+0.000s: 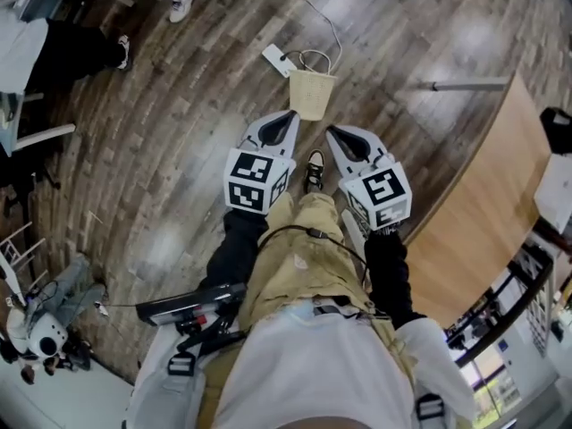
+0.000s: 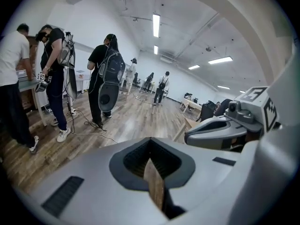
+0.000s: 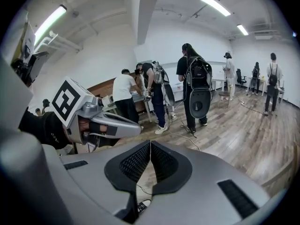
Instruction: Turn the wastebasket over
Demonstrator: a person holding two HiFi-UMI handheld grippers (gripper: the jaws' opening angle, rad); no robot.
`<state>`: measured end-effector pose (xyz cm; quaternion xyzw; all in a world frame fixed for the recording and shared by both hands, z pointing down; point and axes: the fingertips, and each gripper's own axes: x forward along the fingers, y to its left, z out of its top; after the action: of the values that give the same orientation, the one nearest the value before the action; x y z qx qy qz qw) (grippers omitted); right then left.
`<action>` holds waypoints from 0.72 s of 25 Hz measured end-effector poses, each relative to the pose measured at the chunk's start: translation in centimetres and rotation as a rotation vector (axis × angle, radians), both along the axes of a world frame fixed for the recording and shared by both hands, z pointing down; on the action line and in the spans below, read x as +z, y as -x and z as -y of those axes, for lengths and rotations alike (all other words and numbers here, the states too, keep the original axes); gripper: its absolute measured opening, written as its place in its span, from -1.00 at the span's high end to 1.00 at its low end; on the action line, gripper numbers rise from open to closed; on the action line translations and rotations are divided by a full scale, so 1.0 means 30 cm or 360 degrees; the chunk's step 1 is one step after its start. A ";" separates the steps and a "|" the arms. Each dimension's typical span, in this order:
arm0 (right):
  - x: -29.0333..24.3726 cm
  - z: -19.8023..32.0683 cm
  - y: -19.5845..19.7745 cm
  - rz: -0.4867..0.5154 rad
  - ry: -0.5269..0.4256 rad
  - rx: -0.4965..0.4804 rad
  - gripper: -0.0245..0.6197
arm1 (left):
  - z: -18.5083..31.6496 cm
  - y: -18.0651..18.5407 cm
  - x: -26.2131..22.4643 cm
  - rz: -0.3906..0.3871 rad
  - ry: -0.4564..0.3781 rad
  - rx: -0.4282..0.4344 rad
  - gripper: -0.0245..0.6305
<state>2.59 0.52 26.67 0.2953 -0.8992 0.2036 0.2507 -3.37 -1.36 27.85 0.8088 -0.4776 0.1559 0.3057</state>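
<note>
It looked like a large open lab or test hall, not a home. A wood-plank floor [image 1: 179, 105] ran under plain white walls [image 3: 159, 41], and long strip lights [image 2: 156, 25] hung on a high ceiling. Several people [image 3: 194, 86] stood about, some wearing bulky backpack rigs [image 2: 110, 86]. Loose cables [image 1: 315, 12] trailed across the floor, and gear [image 1: 45, 333] lay at its edge. A broad wooden worktop [image 1: 483, 204] stood to one side, with more desks [image 2: 191, 104] far down the room.

Count: 1 wastebasket [image 1: 313, 95]; 2 tools, i.e. left tool [image 1: 292, 115] and right tool [image 1: 332, 133]; 1 wooden bench [image 1: 483, 199]; 1 white block [image 1: 275, 59].
</note>
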 end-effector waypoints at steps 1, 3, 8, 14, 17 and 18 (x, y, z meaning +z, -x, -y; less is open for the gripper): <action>-0.003 0.018 0.007 0.0007 -0.0004 -0.0019 0.86 | 0.002 0.005 0.012 -0.0004 0.0017 -0.0017 0.93; 0.002 0.061 0.017 0.0023 -0.0003 -0.0044 0.86 | 0.020 0.015 0.051 -0.0011 0.0051 -0.0055 0.93; 0.213 0.106 0.010 0.0047 0.0130 -0.0039 0.86 | 0.049 0.015 0.291 0.0013 0.0203 -0.0095 0.93; 0.726 0.024 -0.040 0.0086 0.0469 0.0086 0.86 | -0.052 0.010 0.753 0.0077 0.0470 -0.0062 0.93; 0.960 -0.023 -0.067 0.0059 0.0593 0.0119 0.86 | -0.121 0.012 0.967 0.0105 0.0597 -0.0026 0.93; 1.033 -0.022 -0.081 0.0055 0.0621 0.0141 0.86 | -0.132 0.009 1.033 0.0110 0.0625 -0.0016 0.93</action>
<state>5.03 1.18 57.65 0.2770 -0.8330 0.3897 0.2784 -3.65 2.60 58.82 0.7254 -0.4523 0.2722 0.4417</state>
